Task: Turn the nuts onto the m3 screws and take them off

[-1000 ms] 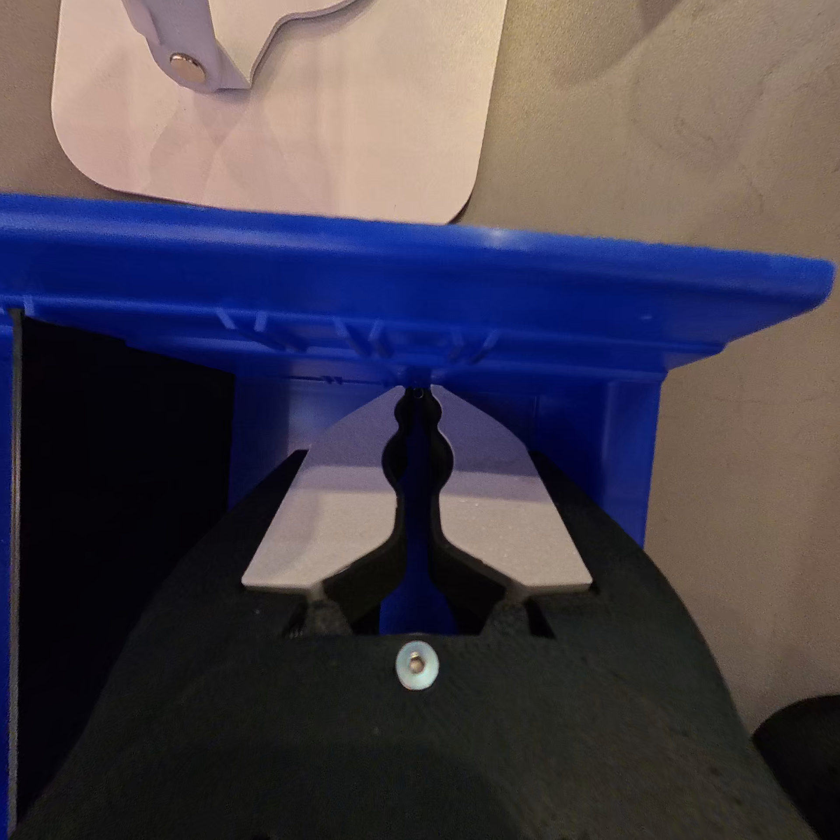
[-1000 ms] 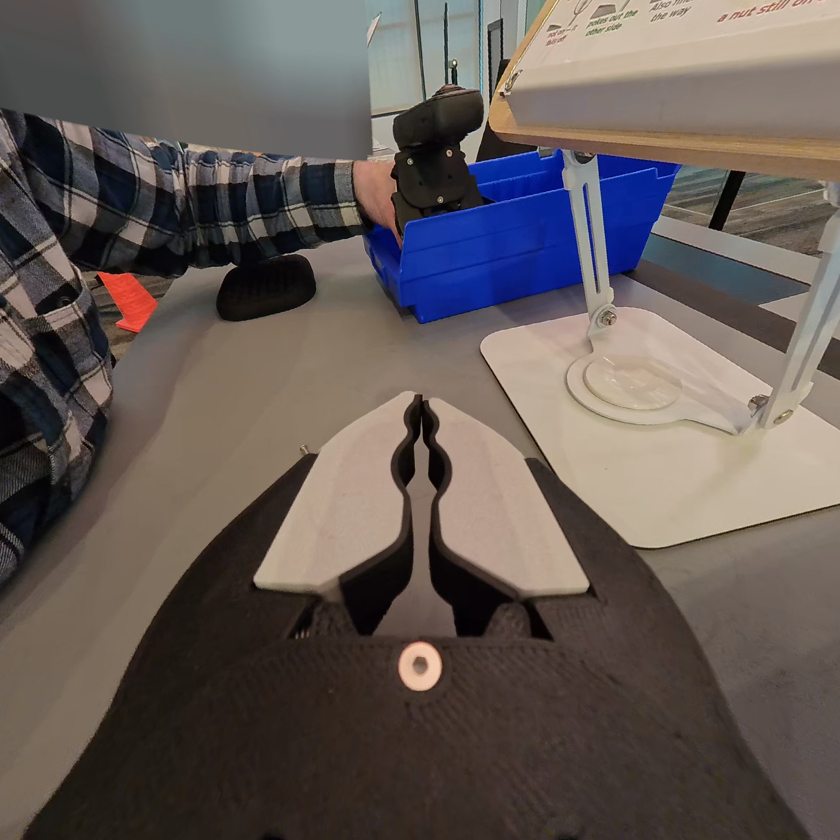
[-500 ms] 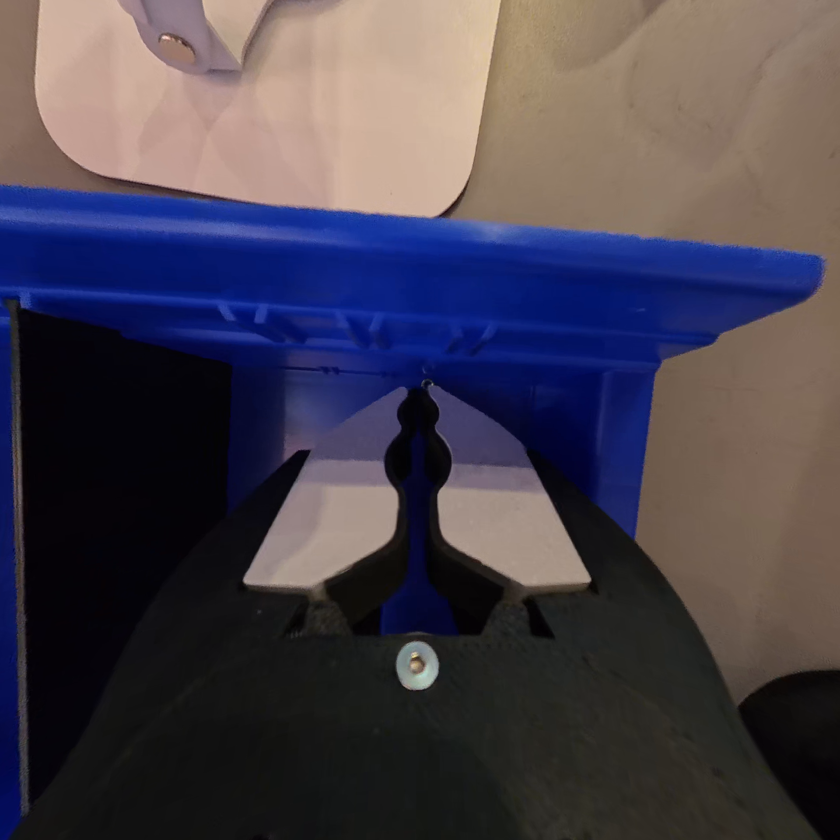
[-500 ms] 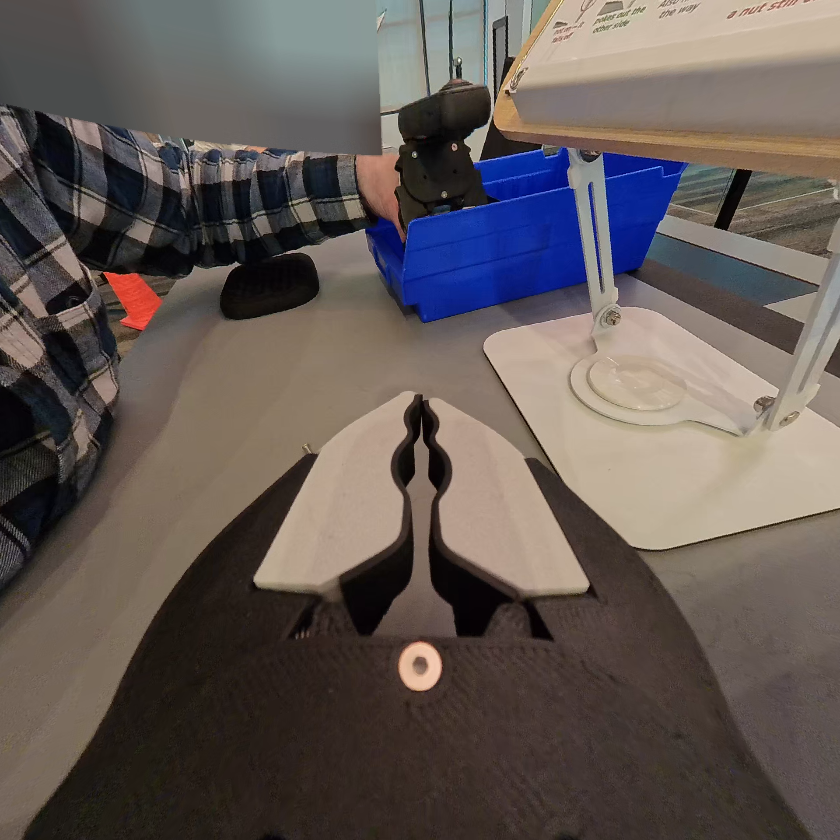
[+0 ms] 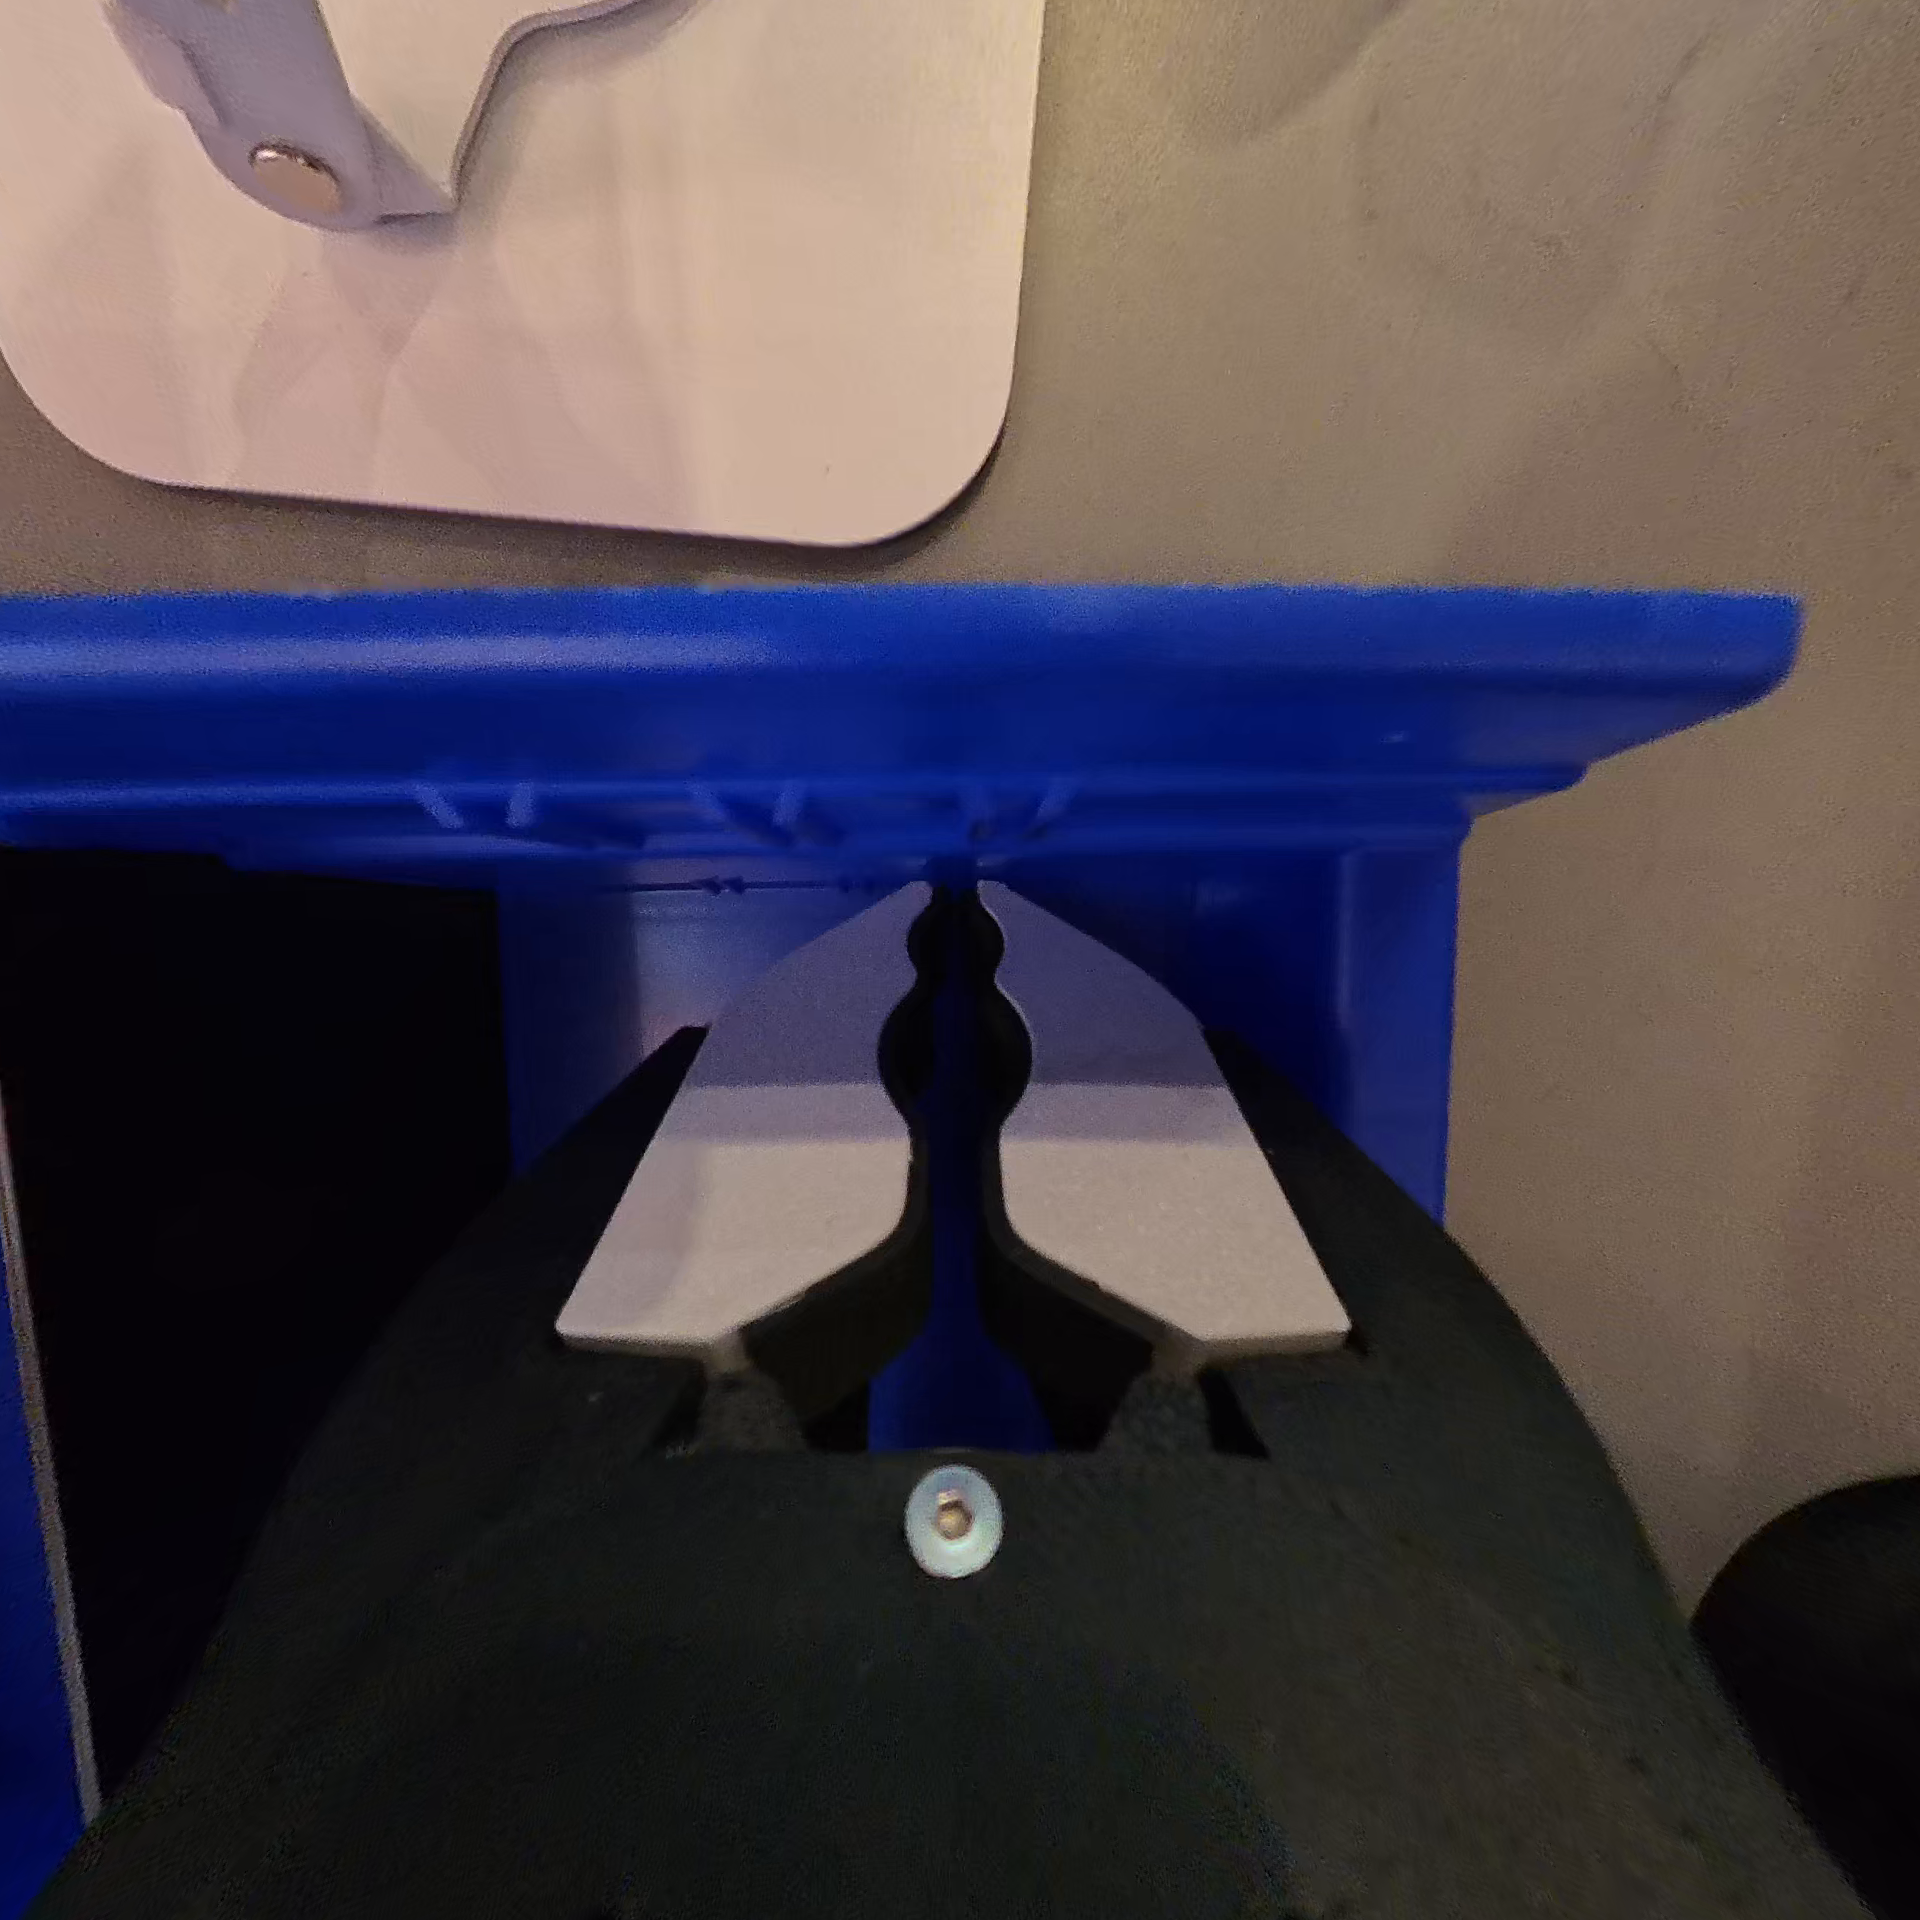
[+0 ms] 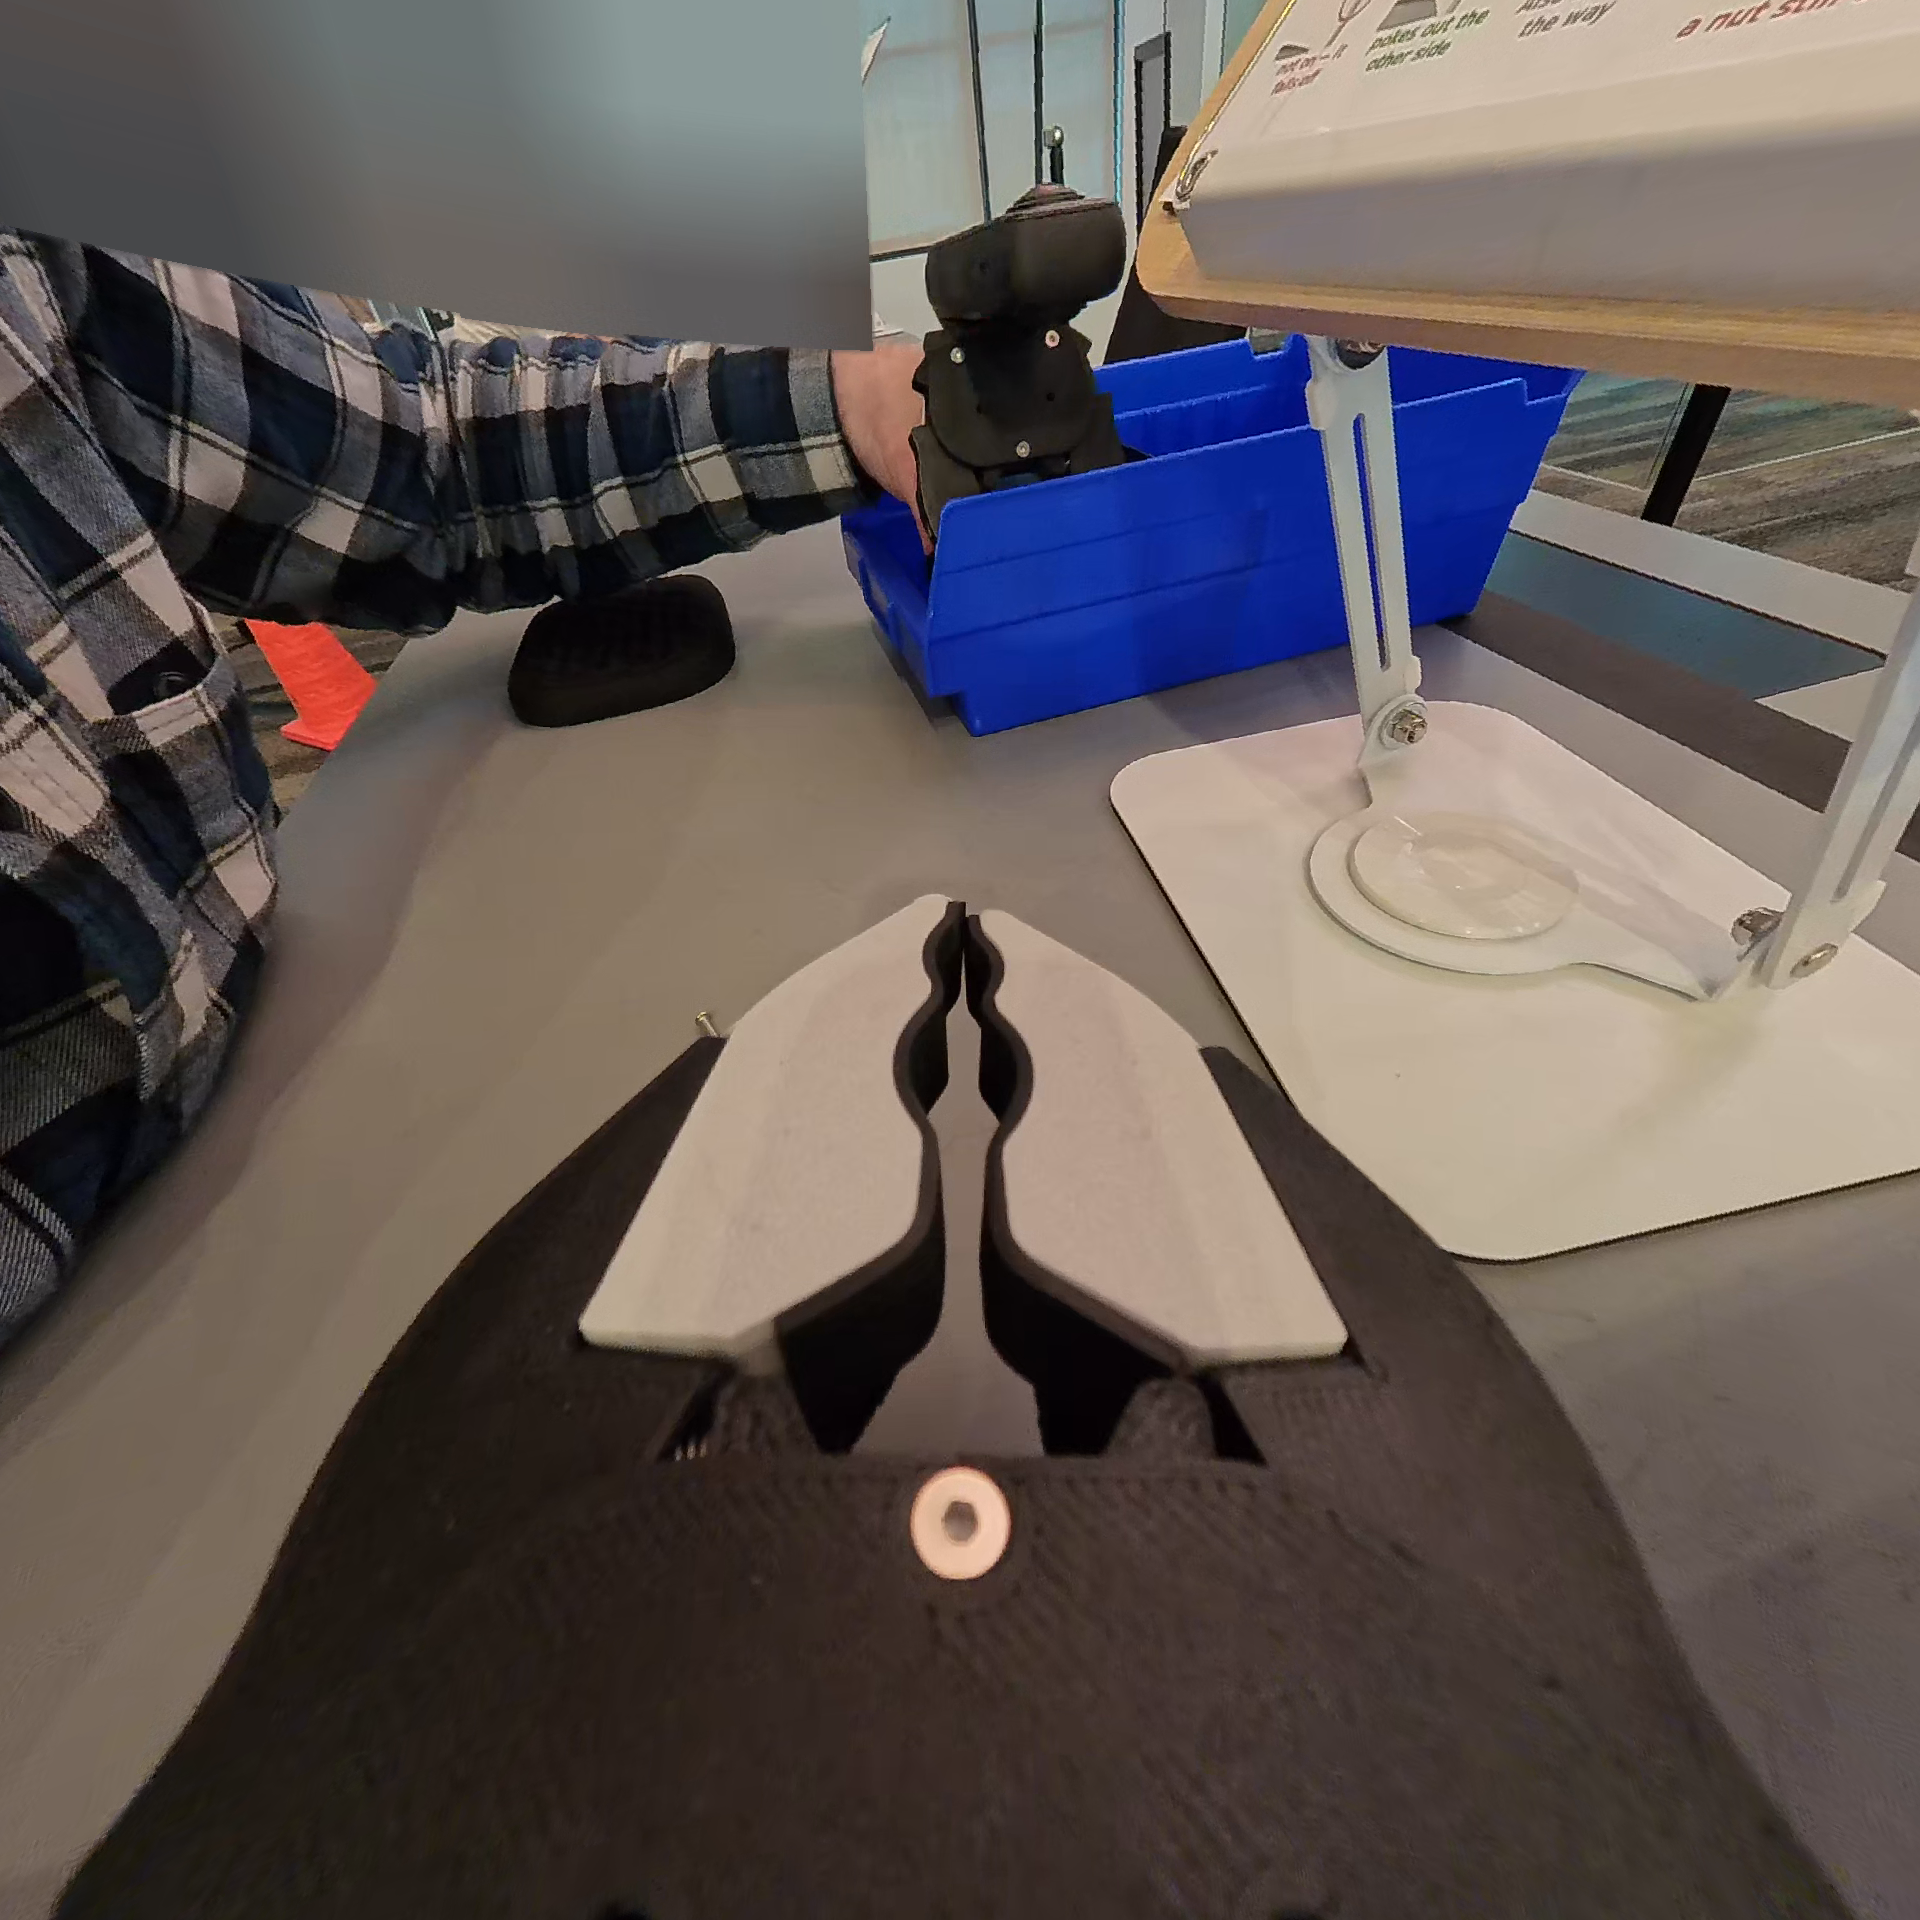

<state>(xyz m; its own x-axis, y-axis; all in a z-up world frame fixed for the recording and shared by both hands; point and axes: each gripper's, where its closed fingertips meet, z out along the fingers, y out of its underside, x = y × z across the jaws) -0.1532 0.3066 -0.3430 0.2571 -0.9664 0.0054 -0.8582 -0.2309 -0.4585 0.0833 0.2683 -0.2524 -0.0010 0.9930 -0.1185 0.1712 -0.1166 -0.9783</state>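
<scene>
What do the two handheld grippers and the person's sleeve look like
Each gripper, left and right, has a rounded black textured body, a silver screw at its centre and two pale grey fingers with wavy black inner pads. The sleeve is blue, black and white plaid.

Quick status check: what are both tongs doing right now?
Left tongs: shut, tips inside the blue bin; whether they grip anything cannot be told.
Right tongs: shut, empty, above the grey table.

One blue bin (image 6: 1195,561), one white stand base plate (image 6: 1507,1091), one black pad (image 6: 621,649) far left, two grippers: right gripper (image 6: 966,920) and left gripper (image 6: 1013,416), one orange scrap (image 6: 312,675).
</scene>
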